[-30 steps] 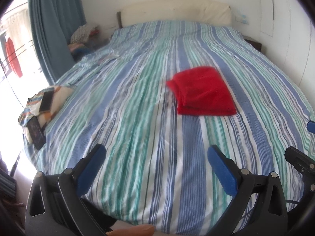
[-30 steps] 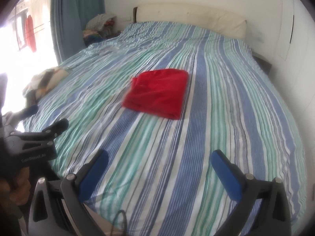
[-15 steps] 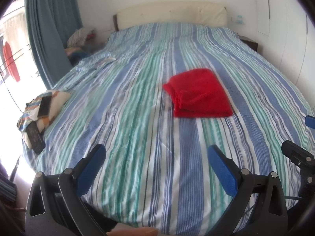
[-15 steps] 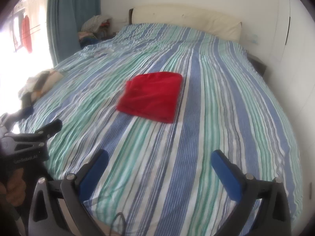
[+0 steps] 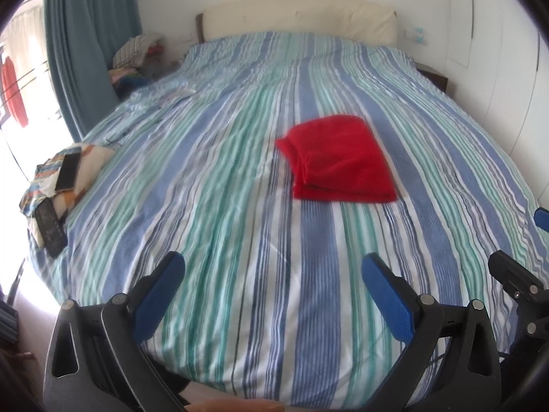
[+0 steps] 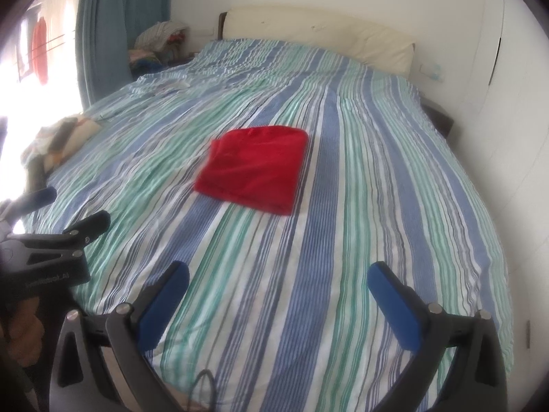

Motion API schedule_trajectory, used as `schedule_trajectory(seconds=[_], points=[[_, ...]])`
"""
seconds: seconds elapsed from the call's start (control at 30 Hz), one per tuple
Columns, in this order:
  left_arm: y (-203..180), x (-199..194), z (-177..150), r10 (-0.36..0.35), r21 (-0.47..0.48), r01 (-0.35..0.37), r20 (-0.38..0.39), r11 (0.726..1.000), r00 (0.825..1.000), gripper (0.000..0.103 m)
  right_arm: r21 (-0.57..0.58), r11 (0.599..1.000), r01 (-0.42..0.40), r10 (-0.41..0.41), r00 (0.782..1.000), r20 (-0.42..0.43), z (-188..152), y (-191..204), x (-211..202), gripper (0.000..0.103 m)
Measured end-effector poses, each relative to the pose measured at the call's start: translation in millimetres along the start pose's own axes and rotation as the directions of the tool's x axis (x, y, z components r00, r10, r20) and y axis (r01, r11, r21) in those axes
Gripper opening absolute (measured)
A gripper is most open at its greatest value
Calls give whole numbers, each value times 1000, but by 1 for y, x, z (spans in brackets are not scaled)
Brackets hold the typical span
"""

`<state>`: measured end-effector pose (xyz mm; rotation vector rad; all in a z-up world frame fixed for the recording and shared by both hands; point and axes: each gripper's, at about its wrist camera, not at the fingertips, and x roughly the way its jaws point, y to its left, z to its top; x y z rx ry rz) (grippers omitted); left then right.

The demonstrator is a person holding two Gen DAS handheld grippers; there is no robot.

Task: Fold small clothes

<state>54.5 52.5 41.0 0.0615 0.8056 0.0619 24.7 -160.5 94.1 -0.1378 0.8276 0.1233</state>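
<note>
A folded red garment (image 5: 339, 159) (image 6: 255, 168) lies flat near the middle of a bed with a blue, green and white striped cover (image 5: 212, 206) (image 6: 360, 206). My left gripper (image 5: 272, 267) hovers open over the foot of the bed, well short of the garment, with nothing between its blue pads. My right gripper (image 6: 278, 274) is likewise open and empty, back from the garment. Each gripper shows at the edge of the other's view: the right gripper (image 5: 514, 281) and the left gripper (image 6: 61, 237).
A patterned pillow (image 5: 79, 168) with a phone (image 5: 67, 171) and a dark remote (image 5: 49, 228) sits at the bed's left edge. A blue curtain (image 5: 89, 44), a pile of clothes (image 5: 133, 58), a cream headboard (image 5: 302, 17) and a white wall (image 6: 497, 120) surround the bed.
Both grippers have drifted slightly, so the red garment sits a little lower and further left in each view. Both stay open and empty; the garment itself has not moved.
</note>
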Motion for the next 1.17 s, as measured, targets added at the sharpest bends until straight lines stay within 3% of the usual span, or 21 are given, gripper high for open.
schedule_trajectory(seconds=[0.83, 1.03, 1.17], points=[[-10, 1, 2, 20, 37, -20, 0, 999, 1000, 103, 12, 999, 46, -46, 999, 1, -2, -11, 2, 102], [-9, -4, 0, -19, 35, 18, 21, 999, 1000, 103, 16, 999, 46, -46, 999, -1, -2, -11, 3, 102], [-13, -7, -1, 4, 48, -6, 36, 999, 999, 103, 16, 999, 45, -45, 999, -3, -3, -11, 4, 102]])
